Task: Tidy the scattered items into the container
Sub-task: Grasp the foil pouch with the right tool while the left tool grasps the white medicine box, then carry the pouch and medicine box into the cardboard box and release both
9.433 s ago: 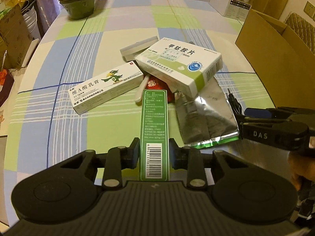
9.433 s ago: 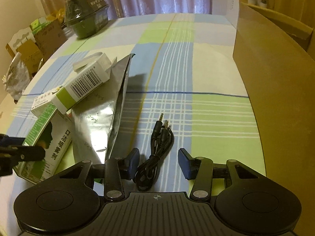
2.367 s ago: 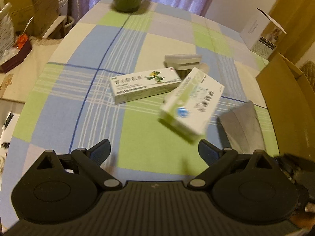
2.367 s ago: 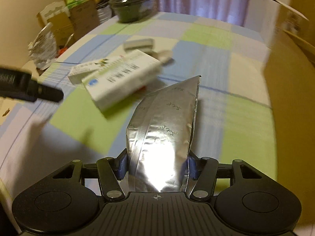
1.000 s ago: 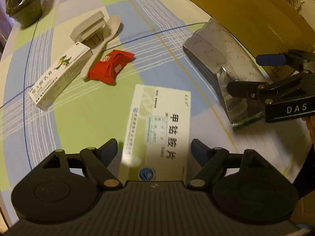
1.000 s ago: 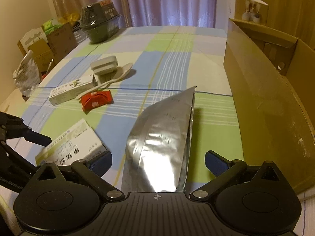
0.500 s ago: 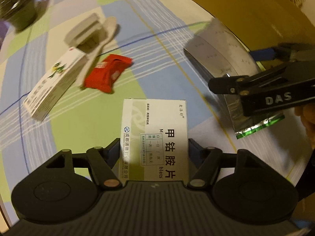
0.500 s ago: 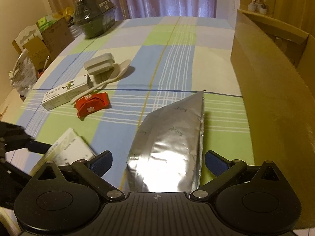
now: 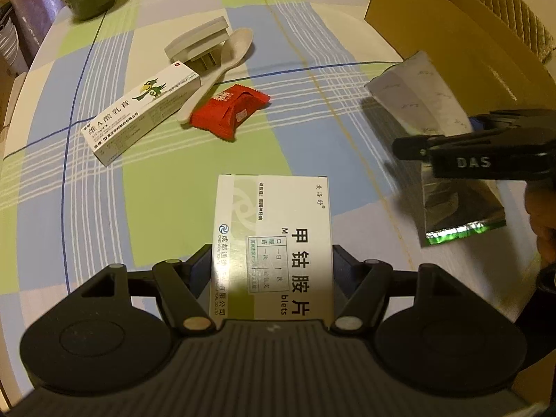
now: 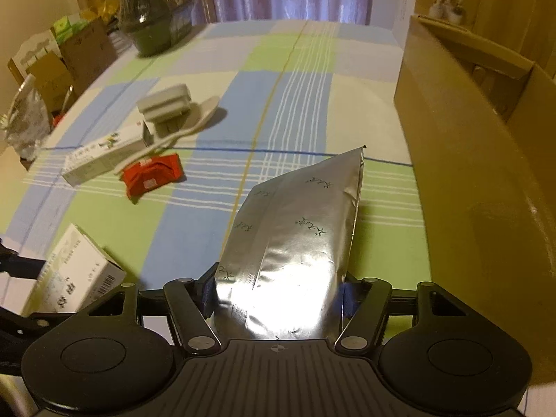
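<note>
Silver foil pouch [image 10: 292, 243], creased and printed with small marks, fills the lower centre of the right wrist view, clamped at its near end between the fingers of the right gripper [image 10: 276, 295]; its bottom edge is hidden behind the gripper body. In the left wrist view the same pouch [image 9: 417, 100] sits at the right of the frame, partly covered by the right gripper [image 9: 476, 153], and only here its green bottom strip shows. A hand [image 9: 542, 222] is cut off at the right edge.

White rectangular medicine box with black printing [image 9: 272, 243] stands at lower centre of the left wrist view, gripped on both sides by the fingers of the left gripper [image 9: 272, 267]. In the right wrist view this box [image 10: 74, 271] appears at lower left, showing a barcode.

Brown cardboard container [image 10: 486, 173] occupies the right of the frame; its interior is mostly hidden.

On the checked desk [image 9: 146, 191], upper left: white long ointment carton [image 9: 139, 107], pale plastic spoon [image 9: 215, 73], grey plug adapter [image 9: 198, 45], and red crinkled sachet [image 9: 229, 111], blurred in the right wrist view.
</note>
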Available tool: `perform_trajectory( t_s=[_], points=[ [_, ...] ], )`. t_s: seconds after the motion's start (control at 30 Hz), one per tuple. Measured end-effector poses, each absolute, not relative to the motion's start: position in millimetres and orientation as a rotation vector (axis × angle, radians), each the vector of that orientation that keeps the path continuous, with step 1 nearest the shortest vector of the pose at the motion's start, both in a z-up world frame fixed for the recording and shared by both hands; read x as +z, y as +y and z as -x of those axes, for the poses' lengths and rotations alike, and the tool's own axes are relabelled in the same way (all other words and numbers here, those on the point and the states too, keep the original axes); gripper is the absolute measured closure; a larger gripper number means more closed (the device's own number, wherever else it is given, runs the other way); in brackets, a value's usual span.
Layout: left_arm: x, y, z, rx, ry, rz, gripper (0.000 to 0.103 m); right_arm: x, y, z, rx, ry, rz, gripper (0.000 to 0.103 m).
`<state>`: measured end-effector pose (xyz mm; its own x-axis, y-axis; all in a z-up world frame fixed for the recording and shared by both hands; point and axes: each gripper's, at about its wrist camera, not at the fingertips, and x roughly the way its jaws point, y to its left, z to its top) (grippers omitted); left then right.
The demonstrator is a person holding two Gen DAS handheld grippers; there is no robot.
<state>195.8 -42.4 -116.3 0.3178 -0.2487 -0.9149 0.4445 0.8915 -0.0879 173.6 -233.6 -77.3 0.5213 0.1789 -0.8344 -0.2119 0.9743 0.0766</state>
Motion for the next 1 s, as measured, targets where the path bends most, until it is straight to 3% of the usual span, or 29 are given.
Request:
perform_trajectory(
  t_s=[1.0],
  points=[
    [-29,-60,-105,-0.429,1.065,-0.062,0.036,27,-259,-73,0.265,0.832,-0.018,0.036]
  ],
)
